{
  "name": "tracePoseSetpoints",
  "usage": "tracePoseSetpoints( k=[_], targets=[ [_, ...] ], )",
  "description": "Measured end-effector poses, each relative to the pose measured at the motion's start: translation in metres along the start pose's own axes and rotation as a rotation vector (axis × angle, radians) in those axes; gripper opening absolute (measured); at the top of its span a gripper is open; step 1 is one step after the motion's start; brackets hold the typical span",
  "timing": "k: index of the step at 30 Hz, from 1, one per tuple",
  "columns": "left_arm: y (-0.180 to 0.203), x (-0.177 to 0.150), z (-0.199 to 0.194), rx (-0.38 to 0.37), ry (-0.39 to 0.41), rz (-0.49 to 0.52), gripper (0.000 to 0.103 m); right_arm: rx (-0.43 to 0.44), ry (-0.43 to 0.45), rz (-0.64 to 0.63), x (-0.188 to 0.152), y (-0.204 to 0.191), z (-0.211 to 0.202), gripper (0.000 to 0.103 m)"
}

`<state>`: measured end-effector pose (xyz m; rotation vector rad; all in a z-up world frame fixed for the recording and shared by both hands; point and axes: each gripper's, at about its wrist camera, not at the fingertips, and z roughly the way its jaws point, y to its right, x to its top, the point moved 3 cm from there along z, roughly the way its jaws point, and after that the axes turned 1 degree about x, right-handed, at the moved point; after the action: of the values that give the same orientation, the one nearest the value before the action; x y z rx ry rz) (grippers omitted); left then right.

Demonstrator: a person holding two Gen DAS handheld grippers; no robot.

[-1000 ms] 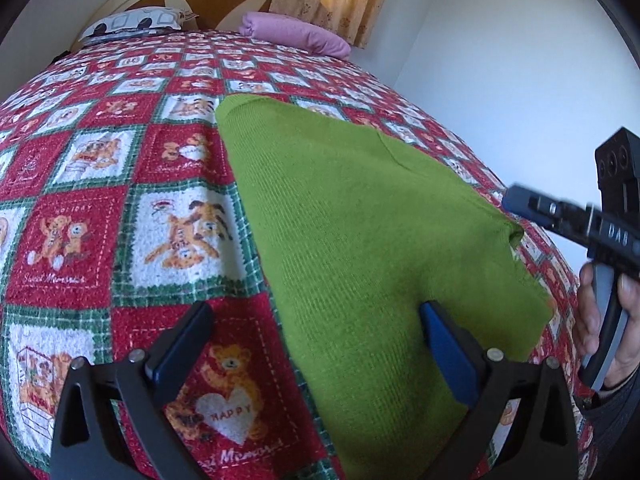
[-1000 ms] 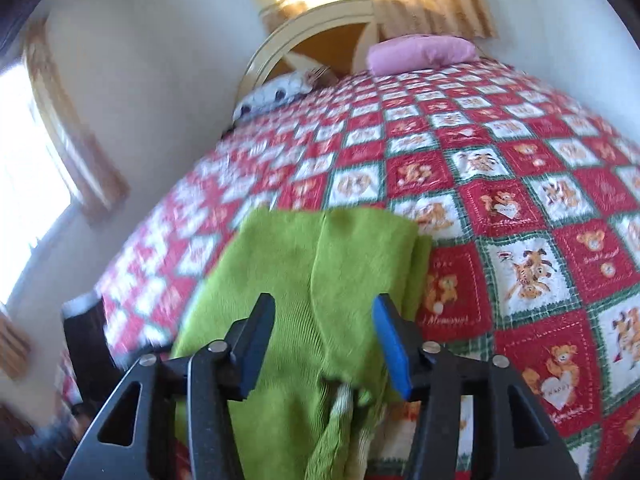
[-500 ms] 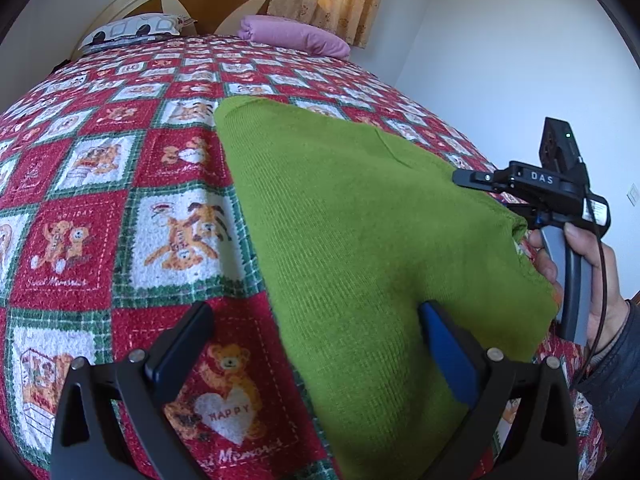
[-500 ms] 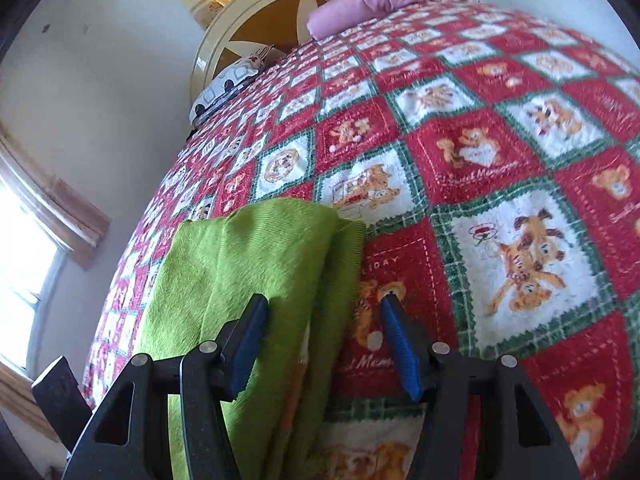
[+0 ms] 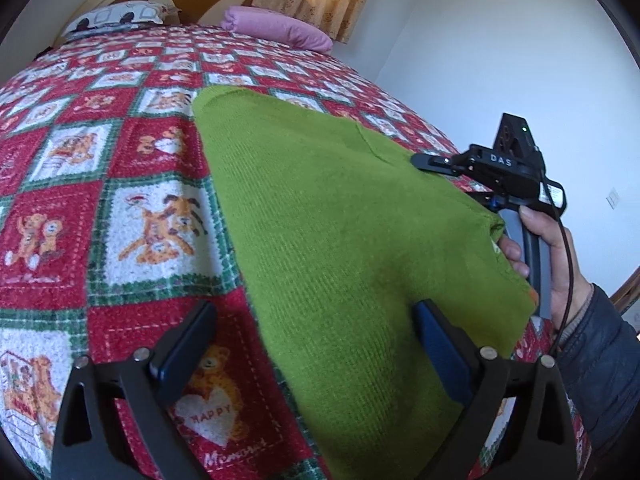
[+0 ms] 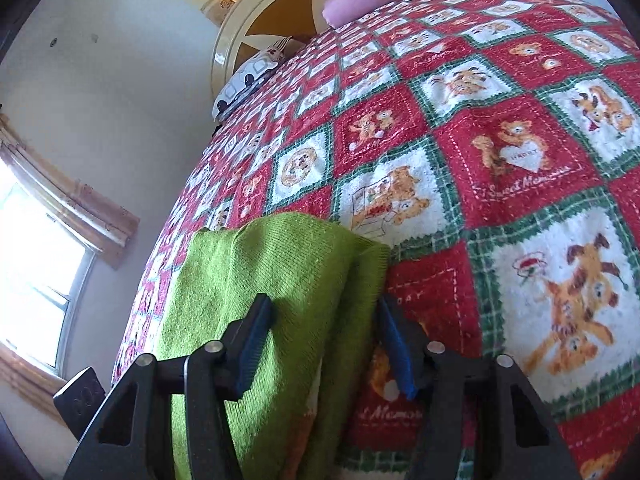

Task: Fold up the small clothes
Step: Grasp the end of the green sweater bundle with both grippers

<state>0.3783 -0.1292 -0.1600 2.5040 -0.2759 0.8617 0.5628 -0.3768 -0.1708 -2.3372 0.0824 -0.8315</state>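
Over green sweater [image 6: 280, 280] edge, right hand-held gripper [image 6: 324, 344] angled down, jaws closing; left hand-held gripper [image 5: 312, 344] spread wide.

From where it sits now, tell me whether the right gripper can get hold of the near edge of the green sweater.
Probably yes. The right gripper already has the folded edge of the green sweater between its closing jaws, with only the bedspread underneath and nothing in the way. The pads do not yet look pressed on the knit.
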Motion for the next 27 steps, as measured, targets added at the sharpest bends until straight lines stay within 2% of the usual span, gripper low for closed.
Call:
tracePoseSetpoints(
  k=[2,3,9,15,17,20,22,26,27],
  targets=[
    [0.0,0.0,0.002,-0.031,-0.017,-0.008,0.097,0.011,-0.005,-0.004,0.0,-0.002,0.003,0.04],
    [-0.001,-0.001,0.003,-0.04,-0.022,-0.012,0.097,0.027,-0.015,-0.015,-0.001,-0.004,0.006,0.038],
    [0.003,-0.003,0.001,-0.063,-0.024,-0.006,0.089,0.043,-0.032,-0.021,-0.003,-0.002,0.01,0.036],
    [0.006,0.0,0.007,-0.041,-0.045,0.0,0.094,0.019,-0.008,-0.055,-0.005,-0.006,0.013,0.037],
    [0.009,0.001,0.008,-0.031,-0.045,0.007,0.094,0.007,-0.002,-0.063,-0.006,-0.007,0.011,0.031],
    [0.008,0.001,0.006,-0.029,-0.035,0.013,0.086,-0.045,0.017,-0.111,-0.009,-0.018,0.006,0.023],
    [0.011,0.0,0.002,-0.027,-0.023,0.04,0.072,-0.081,0.033,-0.135,-0.01,-0.026,0.002,0.02],
    [0.019,0.003,-0.007,0.01,0.004,0.069,0.057,-0.079,0.079,-0.104,-0.01,-0.032,-0.011,0.016],
    [0.018,0.004,-0.01,0.003,0.006,0.06,0.05,-0.075,0.09,-0.1,-0.011,-0.034,-0.016,0.016]
  ],
)
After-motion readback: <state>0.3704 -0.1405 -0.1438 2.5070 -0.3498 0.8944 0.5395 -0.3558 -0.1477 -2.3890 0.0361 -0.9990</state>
